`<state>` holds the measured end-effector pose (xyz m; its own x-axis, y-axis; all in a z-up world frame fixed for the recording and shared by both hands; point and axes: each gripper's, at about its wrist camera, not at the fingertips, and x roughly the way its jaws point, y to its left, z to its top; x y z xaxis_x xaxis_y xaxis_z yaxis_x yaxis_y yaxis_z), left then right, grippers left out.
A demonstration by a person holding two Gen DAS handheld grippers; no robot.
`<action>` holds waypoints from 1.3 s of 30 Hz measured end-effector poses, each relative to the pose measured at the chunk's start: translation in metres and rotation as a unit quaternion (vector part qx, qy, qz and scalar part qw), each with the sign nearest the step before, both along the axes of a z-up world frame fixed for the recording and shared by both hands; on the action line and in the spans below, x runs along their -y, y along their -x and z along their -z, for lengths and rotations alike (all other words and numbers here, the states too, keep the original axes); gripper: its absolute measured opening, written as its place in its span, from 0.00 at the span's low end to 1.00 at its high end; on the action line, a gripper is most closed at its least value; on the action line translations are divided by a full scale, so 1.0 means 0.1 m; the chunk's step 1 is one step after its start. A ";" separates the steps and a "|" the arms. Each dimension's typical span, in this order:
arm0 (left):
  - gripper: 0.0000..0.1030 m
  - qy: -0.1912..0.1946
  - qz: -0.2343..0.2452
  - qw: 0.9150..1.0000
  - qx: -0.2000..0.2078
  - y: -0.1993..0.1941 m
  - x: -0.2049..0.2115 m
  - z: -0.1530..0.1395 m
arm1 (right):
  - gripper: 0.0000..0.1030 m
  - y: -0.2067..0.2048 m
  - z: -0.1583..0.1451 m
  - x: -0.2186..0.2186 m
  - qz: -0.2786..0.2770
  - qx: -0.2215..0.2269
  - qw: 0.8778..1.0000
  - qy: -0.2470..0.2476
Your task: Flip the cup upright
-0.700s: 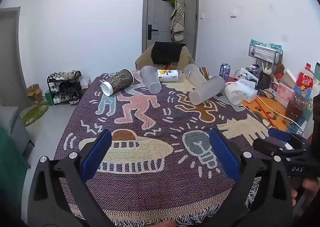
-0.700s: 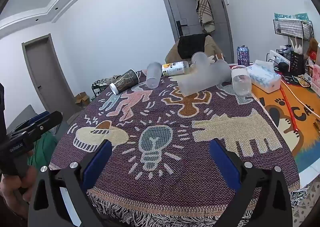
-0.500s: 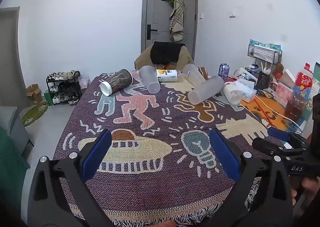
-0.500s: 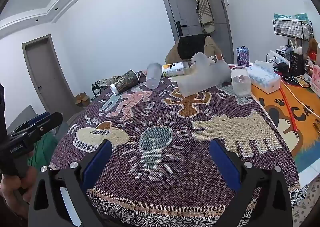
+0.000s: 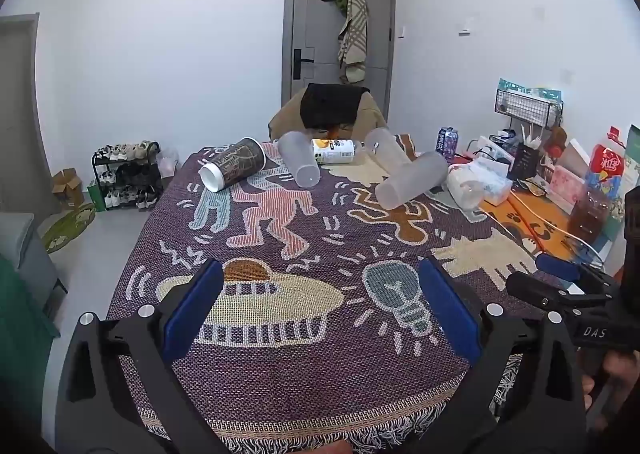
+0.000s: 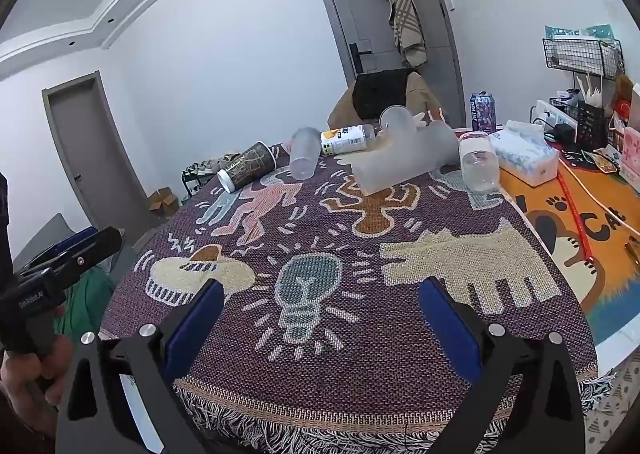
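Several cups lie on their sides at the far end of a patterned purple cloth [image 5: 320,334]: a dark printed paper cup [image 5: 234,169] [image 6: 249,166], a frosted cup [image 5: 299,165] [image 6: 303,153], a large frosted cup [image 5: 412,186] [image 6: 404,162] and another behind it [image 5: 386,150]. A clear glass [image 6: 478,162] sits mouth-down at the right. My left gripper [image 5: 318,310] and right gripper [image 6: 318,320] are both open and empty, above the near edge, far from the cups.
A white bottle [image 5: 333,151] lies among the cups. A tissue box [image 6: 524,154], a drink can [image 6: 483,112], a wire rack [image 6: 580,54] and clutter fill the right side on an orange mat [image 6: 580,222]. A chair [image 5: 332,112] stands behind the table.
Both views have shifted very slightly; the grippers stay open and nothing on the table has moved.
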<state>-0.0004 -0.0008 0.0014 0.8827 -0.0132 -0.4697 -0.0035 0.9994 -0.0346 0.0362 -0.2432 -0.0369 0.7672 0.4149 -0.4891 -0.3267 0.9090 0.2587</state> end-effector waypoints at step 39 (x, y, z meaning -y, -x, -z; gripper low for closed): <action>0.94 0.003 0.010 1.000 0.004 0.07 0.03 -0.05 | 0.93 0.04 -0.04 0.02 0.008 0.010 1.000 0.003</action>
<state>-0.0079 -0.0037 0.0068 0.8859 -0.0341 -0.4626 0.0174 0.9990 -0.0403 0.0319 -0.2448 -0.0333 0.7831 0.3988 -0.4772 -0.3166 0.9161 0.2462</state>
